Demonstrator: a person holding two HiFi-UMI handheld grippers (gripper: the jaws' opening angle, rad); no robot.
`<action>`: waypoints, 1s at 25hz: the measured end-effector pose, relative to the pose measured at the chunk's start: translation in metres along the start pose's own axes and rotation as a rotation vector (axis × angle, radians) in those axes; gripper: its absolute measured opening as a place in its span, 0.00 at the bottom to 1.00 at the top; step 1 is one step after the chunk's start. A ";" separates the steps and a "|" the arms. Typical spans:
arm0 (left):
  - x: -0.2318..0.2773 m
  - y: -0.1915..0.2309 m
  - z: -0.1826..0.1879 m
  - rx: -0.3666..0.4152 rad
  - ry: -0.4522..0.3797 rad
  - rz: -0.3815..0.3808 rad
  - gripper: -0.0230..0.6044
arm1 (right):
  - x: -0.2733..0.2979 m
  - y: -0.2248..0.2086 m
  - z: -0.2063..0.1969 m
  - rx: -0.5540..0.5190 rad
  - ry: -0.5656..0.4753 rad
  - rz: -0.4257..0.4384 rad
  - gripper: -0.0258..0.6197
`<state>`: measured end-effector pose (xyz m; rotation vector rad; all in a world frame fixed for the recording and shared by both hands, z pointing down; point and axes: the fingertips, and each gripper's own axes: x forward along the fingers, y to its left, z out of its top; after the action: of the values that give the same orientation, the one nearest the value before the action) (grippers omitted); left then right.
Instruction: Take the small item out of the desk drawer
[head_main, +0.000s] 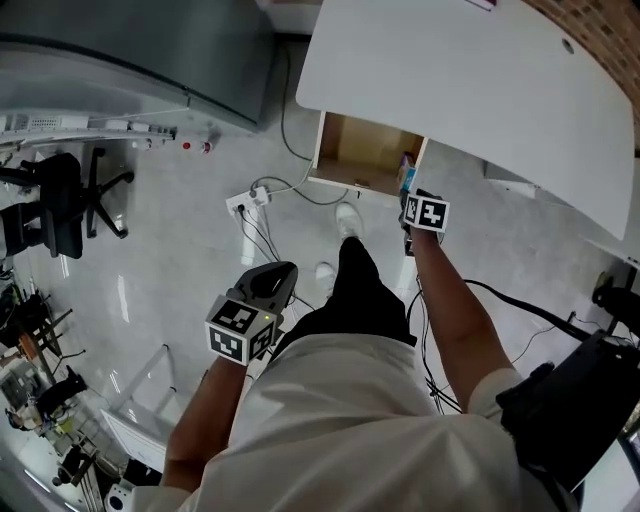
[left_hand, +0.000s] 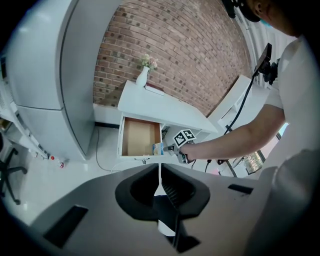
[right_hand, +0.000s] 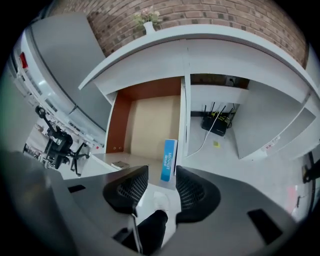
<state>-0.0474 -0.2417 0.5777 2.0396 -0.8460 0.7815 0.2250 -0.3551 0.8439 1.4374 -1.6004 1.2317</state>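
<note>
The wooden desk drawer (head_main: 360, 150) stands pulled out under the white desk (head_main: 470, 90). A small blue and white box (right_hand: 169, 159) stands upright in the drawer's right front corner, also seen in the head view as the box (head_main: 405, 178). My right gripper (right_hand: 161, 175) is open just in front of the box; its pads (right_hand: 131, 186) do not touch it. From above, the right gripper (head_main: 408, 200) is at the drawer's front right corner. My left gripper (left_hand: 160, 177) is shut on nothing, held low by the person's left hip (head_main: 283, 272).
A power strip (head_main: 250, 200) and cables lie on the floor left of the drawer. An office chair (head_main: 60, 205) stands at the far left. A black device with cables (right_hand: 217, 122) sits under the desk beside the drawer. A white vase (left_hand: 143, 76) stands on the desk.
</note>
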 end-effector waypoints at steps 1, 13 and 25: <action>0.003 0.002 0.002 -0.009 0.005 0.000 0.09 | 0.006 -0.002 0.003 -0.003 0.006 -0.003 0.35; 0.026 0.031 0.004 -0.070 0.045 0.019 0.09 | 0.065 -0.005 0.021 -0.035 0.079 -0.075 0.39; 0.017 0.042 -0.012 -0.102 0.035 0.051 0.09 | 0.073 -0.008 0.022 0.013 0.077 -0.105 0.23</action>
<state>-0.0723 -0.2563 0.6146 1.9160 -0.9029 0.7842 0.2215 -0.4013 0.9048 1.4453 -1.4500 1.2241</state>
